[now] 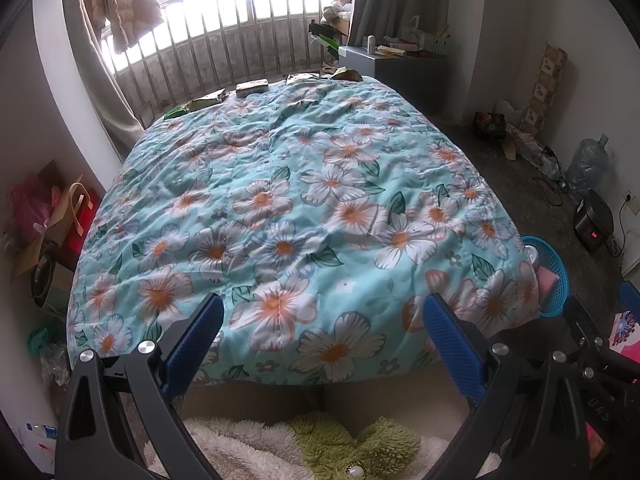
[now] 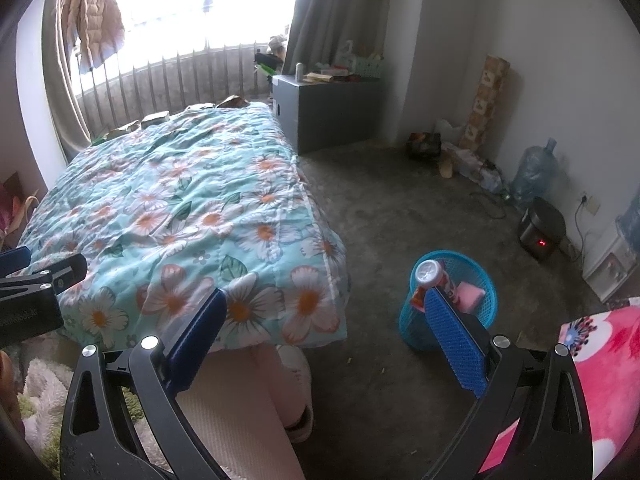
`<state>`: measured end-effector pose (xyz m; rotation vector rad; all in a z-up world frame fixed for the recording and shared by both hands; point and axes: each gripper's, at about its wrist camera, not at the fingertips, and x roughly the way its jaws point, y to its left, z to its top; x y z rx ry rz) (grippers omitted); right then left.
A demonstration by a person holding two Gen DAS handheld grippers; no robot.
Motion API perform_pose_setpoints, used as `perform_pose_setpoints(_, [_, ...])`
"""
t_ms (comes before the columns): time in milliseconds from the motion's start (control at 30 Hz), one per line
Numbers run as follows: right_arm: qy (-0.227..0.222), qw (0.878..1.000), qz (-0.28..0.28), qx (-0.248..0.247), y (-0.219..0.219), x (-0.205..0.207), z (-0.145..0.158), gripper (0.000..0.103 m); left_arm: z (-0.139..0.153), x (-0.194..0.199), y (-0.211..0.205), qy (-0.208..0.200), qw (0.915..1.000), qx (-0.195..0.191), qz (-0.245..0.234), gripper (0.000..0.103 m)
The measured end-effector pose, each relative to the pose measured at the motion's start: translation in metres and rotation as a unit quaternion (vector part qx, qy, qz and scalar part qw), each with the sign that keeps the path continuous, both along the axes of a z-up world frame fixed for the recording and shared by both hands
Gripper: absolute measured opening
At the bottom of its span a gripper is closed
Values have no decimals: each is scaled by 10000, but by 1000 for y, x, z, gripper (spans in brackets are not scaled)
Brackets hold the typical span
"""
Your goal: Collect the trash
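A bed with a floral quilt (image 1: 304, 200) fills the left wrist view. Several wrappers lie along its far edge: a green-gold packet (image 1: 206, 100), a flat pack (image 1: 251, 87) and a crumpled one (image 1: 346, 75); they also show in the right wrist view (image 2: 156, 119). A blue mesh basket (image 2: 450, 300) stands on the floor right of the bed, holding a soda can (image 2: 430, 272) and a pink item (image 2: 472, 292). My left gripper (image 1: 322, 308) is open and empty over the bed's near end. My right gripper (image 2: 326, 304) is open and empty, above the floor near the basket.
A grey cabinet (image 2: 320, 112) with clutter stands by the bed's far right corner. A heater (image 2: 540, 232), a water jug (image 2: 534, 172) and cables lie along the right wall. Bags (image 1: 52, 220) sit left of the bed. A railing (image 1: 240, 52) runs behind it.
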<state>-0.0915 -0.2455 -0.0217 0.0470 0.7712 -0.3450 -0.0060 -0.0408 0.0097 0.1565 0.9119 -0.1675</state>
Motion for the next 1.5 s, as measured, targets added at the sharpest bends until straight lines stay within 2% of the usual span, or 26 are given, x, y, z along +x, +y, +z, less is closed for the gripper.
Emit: perform_pose_setpoints(1500, [-17, 10000, -20, 16, 7, 1, -3, 95, -5, -3, 8, 29, 10000, -11, 23, 97])
